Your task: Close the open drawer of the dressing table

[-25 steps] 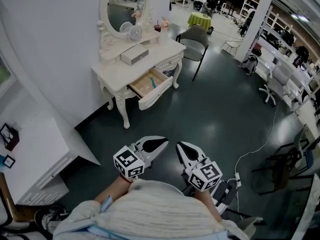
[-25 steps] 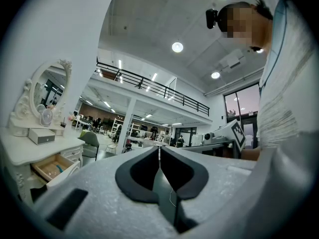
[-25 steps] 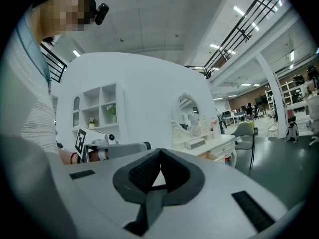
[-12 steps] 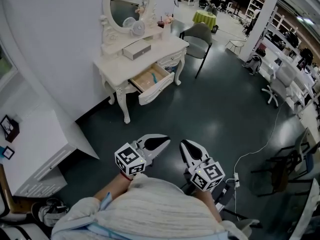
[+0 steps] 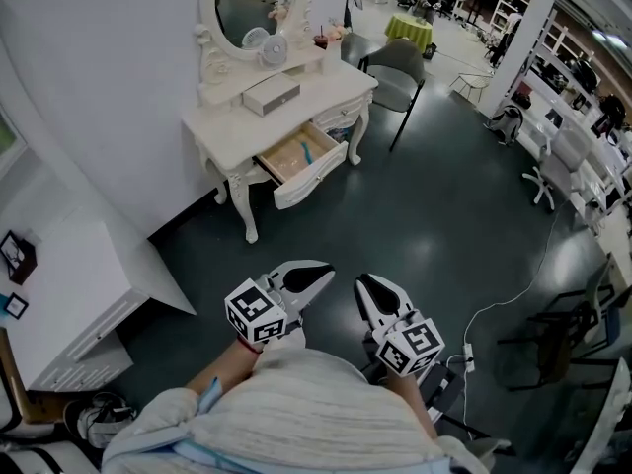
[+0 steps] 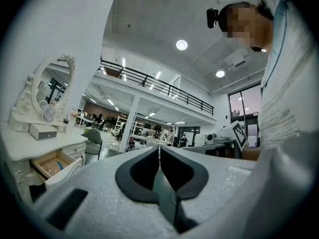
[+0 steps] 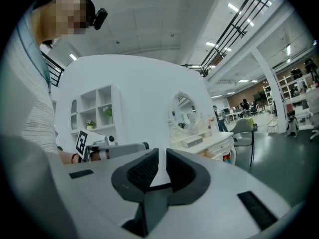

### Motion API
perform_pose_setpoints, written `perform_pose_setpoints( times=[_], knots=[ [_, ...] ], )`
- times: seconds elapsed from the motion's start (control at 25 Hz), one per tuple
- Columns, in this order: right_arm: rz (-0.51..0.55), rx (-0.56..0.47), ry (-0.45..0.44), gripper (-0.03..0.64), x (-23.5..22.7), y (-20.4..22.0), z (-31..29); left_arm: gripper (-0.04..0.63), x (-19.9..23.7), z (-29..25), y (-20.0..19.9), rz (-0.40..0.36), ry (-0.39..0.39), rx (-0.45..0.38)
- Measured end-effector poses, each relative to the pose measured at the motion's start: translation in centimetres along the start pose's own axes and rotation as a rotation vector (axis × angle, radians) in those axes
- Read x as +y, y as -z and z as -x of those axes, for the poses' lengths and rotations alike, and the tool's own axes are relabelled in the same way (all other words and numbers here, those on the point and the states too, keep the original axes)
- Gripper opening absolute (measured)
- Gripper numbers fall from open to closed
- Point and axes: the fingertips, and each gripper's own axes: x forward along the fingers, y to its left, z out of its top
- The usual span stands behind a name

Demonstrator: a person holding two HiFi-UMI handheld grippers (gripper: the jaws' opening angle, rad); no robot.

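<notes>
Head view: drawer pulled out from the front edge of a white desk set against the wall, pale wood inside, a small blue item lying in it. On the desk top, an oval mirror, a small fan and a flat box. Grey chair near the desk's right end. Left gripper and right gripper low in frame, side by side over the dark floor, well apart from the drawer, both aimed roughly toward it.

Left gripper view: fingers clenched, tips together, nothing between. Drawer far off to the left of them, under the desk top.

Right gripper view: fingers clenched, only a sliver between the pads, gripping nothing. Desk with its open drawer to the right of the fingertips, well beyond them.
</notes>
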Motion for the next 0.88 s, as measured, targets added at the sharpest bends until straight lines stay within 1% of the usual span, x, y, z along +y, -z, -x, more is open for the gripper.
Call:
perform_pose_setpoints(
  times=[0.12,0.32,0.56,0.72,0.88],
  knots=[
    [0.003,0.006,0.006,0.012,-1.8,-0.1,-2.6,0.017,3.1,-1.0,-0.2,0.005,-0.003,-0.010],
    [0.016,0.025,0.012,0.012,-5.6,-0.2,-8.4,0.017,10.1,-3.0,-0.7,0.008,-0.011,-0.017],
    [0.010,0.049,0.005,0.012,-9.8,-1.0,-15.6,0.017,18.3,-5.4,-2.8,0.006,-0.004,-0.018],
    [0.008,0.042,-0.010,0.015,-12.1,-2.1,-20.3,0.017,23.1,-6.6,-3.6,-0.002,0.010,-0.003],
    [0.005,0.041,-0.025,0.058,-13.8,-2.9,-24.8,0.017,27.6,-7.1,-4.1,0.001,0.013,0.014]
  ],
)
